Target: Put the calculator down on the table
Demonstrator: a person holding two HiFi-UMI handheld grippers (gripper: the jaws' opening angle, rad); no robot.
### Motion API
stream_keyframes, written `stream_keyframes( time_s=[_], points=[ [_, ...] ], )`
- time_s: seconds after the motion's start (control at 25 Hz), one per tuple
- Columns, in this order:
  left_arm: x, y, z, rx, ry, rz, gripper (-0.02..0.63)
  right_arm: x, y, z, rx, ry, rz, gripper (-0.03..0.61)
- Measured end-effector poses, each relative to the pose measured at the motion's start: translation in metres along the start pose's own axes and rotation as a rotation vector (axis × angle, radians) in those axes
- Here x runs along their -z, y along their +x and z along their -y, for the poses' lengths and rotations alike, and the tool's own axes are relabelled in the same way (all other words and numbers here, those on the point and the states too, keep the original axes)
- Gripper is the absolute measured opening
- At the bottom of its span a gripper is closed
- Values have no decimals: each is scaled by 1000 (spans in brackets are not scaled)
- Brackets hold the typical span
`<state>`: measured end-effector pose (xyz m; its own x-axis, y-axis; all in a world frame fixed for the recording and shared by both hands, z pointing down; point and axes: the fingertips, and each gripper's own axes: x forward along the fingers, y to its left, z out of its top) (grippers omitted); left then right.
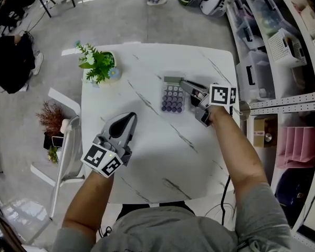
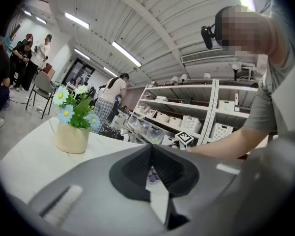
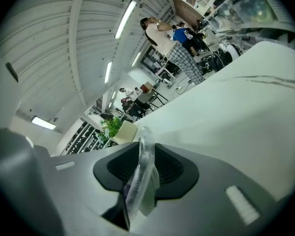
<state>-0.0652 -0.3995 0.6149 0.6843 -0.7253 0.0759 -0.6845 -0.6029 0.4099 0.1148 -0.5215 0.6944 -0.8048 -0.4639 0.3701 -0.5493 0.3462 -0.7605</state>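
The calculator point(image 1: 172, 96) sits in the upper middle of the head view, face up, purple keys showing, over the white marble-look table point(image 1: 157, 156). I can't tell from here whether it's already resting on the top or just above it.

The right gripper point(image 1: 189, 87) comes in from the right and has its jaws clamped on the calculator's right edge. In the right gripper view that edge shows as a thin, clear-ish plastic strip pinched between the pads.

My guess is it's light and rigid, with smooth, slightly slippery plastic. A thin edge grip like this could let it pivot, so I'd hold it on the side rim, away from the keys, and lower it flat.

The left gripper point(image 1: 129, 118) is at the lower left over bare table, well apart from the calculator, with its jaws closed on nothing. A potted plant point(image 1: 98, 63) is up at the top left corner.
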Motion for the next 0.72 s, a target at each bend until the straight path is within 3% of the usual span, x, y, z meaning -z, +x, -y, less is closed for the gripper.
stream_keyframes(
  time_s=[0.32, 0.56, 0.72],
  points=[
    [-1, 1, -2, -1, -7, 3, 61, 0, 4, 20, 168, -142, -29, 114],
    [-2, 1, -3, -3, -4, 5, 61, -3, 1, 37, 394, -377, -49, 115],
    [-4, 1, -4, -6, -4, 8, 61, -16, -6, 35, 403, -355, 18, 153]
  ],
)
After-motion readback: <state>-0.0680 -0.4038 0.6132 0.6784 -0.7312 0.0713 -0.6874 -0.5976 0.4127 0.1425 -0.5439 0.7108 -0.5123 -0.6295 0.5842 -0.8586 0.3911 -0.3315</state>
